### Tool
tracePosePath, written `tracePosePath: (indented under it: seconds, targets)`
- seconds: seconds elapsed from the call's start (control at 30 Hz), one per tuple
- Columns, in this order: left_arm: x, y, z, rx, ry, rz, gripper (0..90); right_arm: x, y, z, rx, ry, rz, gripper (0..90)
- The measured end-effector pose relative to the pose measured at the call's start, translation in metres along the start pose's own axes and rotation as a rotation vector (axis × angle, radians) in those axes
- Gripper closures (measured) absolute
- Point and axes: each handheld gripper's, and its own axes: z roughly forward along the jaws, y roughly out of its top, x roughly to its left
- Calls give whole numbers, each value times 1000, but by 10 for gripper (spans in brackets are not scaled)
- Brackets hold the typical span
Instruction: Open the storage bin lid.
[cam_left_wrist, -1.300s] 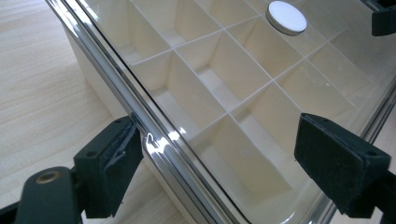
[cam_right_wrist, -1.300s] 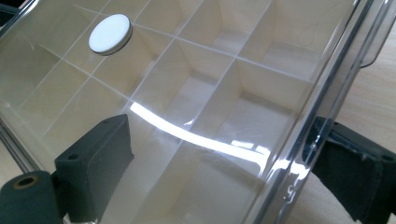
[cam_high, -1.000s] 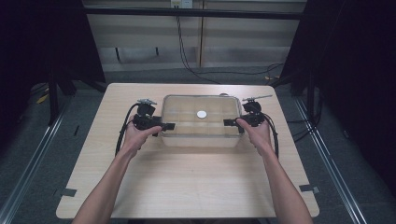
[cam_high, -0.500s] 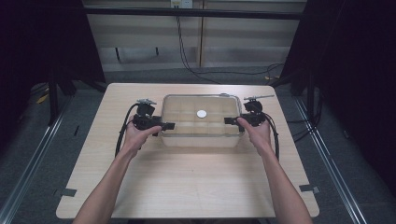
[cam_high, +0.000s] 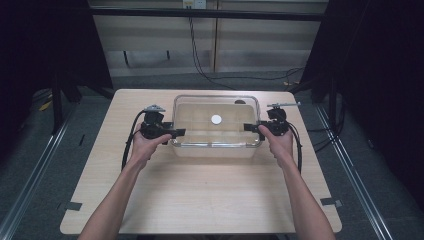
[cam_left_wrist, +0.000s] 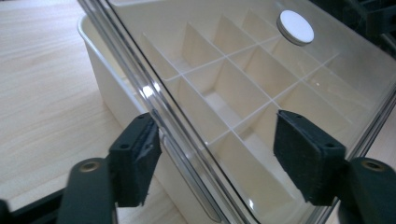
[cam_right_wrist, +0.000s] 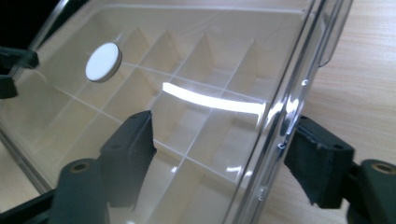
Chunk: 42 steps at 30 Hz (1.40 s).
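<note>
Both my claws have just been closing, so the left gripper and right gripper stand half-spread astride the end rims of the clear lid, mid-table, not yet clamped; it looks light, stiff and slick, so pinch the rims squarely.

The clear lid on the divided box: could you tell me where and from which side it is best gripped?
Grip the clear lid by its protruding rims at the two short ends, one gripper from each side, jaws above and below the rim. It is wide, flat and smooth; only the edges offer purchase over the box.
</note>
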Motion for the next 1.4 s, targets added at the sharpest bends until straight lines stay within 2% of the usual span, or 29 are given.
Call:
tracePosePath:
  seconds: [0.1, 0.27, 0.5, 0.63, 0.87, 1.0, 1.1, 1.2, 1.4]
  targets:
    - [1, 0, -3, -13, -4, 4, 391, -3, -1, -5, -27, 22, 10, 360]
    - [-1, 1, -6, -31, 0, 9, 440, -2, 0, -9, -37, -6, -3, 428]
    - [-3, 3, -10, -39, 14, 12, 478, -1, 1, -12, -46, -18, 6, 468]
    - [-4, 4, -13, -54, 9, 4, 509, -1, 2, -16, -55, -9, 21, 508]
    - [-7, 7, -20, -80, 14, 15, 557, 3, 4, -26, -65, -7, 21, 559]
    - [-8, 8, -24, -92, -10, 21, 577, 6, 5, -31, -74, -8, 19, 575]
    - [-10, 9, -26, -96, -4, 34, 588, 8, 4, -35, -84, -5, 23, 590]
    - [-10, 9, -29, -118, -24, 22, 609, 7, 3, -37, -94, -1, 26, 601]
    - [-13, 9, -33, -123, -16, 28, 639, 9, 3, -42, -104, 5, 22, 622]
